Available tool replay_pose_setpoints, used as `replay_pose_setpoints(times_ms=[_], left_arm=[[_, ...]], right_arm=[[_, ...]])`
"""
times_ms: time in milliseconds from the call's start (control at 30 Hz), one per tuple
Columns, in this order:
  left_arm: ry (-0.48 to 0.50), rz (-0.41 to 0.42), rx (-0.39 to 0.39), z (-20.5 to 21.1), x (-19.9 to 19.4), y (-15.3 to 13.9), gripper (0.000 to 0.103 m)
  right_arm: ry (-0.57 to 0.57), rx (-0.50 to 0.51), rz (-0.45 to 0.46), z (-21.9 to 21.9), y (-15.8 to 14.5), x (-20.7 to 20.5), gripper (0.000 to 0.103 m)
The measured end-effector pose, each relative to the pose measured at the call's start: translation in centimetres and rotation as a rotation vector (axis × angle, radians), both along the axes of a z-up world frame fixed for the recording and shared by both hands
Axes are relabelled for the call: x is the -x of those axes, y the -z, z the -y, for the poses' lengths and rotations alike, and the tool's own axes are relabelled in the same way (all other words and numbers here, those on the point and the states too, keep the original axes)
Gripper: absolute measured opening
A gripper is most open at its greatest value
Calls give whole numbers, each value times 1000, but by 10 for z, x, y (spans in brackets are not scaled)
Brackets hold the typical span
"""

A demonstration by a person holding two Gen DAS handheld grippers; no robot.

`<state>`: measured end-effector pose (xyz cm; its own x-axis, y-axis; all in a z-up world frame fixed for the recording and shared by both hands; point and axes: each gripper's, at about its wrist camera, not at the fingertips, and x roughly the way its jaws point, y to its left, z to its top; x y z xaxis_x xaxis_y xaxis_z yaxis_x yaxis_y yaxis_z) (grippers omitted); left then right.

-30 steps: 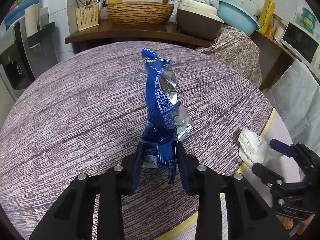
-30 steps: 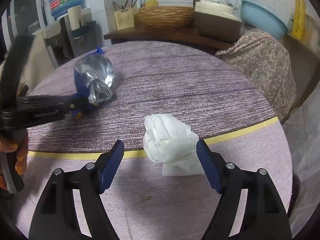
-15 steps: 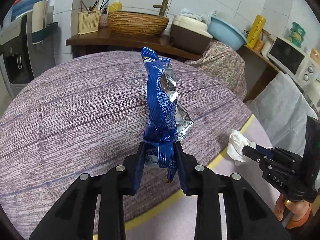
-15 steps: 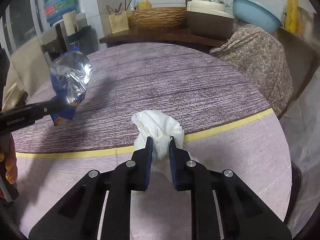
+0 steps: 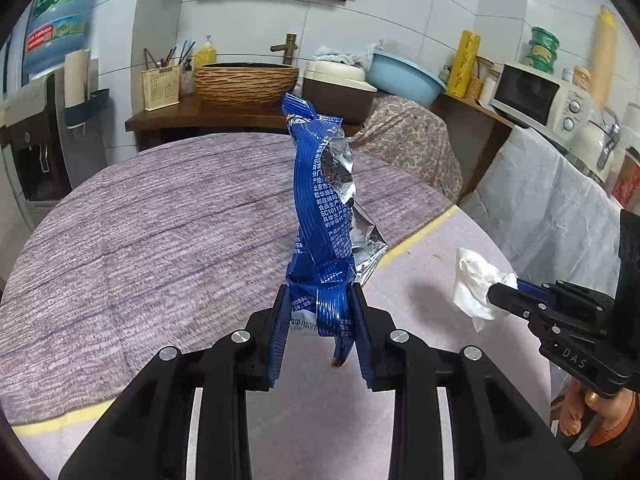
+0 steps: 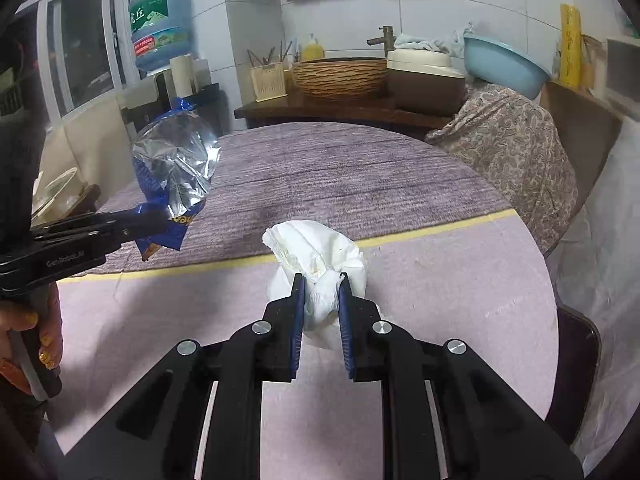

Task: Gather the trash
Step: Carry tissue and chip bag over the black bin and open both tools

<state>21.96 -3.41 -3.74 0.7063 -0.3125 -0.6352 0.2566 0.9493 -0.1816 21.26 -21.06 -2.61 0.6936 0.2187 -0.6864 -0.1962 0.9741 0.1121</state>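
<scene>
My left gripper (image 5: pixel 319 300) is shut on the bottom of a blue and silver snack wrapper (image 5: pixel 322 216), which stands up above the round table (image 5: pixel 140 220). The wrapper also shows at the left of the right wrist view (image 6: pixel 174 168), held in the left gripper (image 6: pixel 156 220). My right gripper (image 6: pixel 322 284) is shut on a crumpled white tissue (image 6: pixel 316 252) and holds it above the table's near edge. The tissue (image 5: pixel 474 284) and the right gripper (image 5: pixel 504 292) also show at the right of the left wrist view.
The table has a purple woven cloth (image 6: pixel 340 168) with a yellow stripe (image 6: pixel 420 236) near its front. Behind it stand a wooden counter with a woven basin (image 5: pixel 246 80), a rice cooker (image 5: pixel 340 84) and a blue bowl (image 5: pixel 404 74). A microwave (image 5: pixel 536 98) is at the right, a water dispenser (image 5: pixel 36 132) at the left.
My right gripper has shut on the tissue and lifted it off the table. My left gripper has risen and drawn back toward the table's front edge with the wrapper.
</scene>
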Motion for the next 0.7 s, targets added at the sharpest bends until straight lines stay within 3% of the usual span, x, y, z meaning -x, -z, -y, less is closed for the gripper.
replay_pose_setpoints(times_ms=[233,700], left_arm=[[103,1,-7,47,17,1,30],[376,66,-14,204,31,-19,30]], right_arm=[[100,-25,20,46,3,45,17],[413,-62,34,193,12,93,17]])
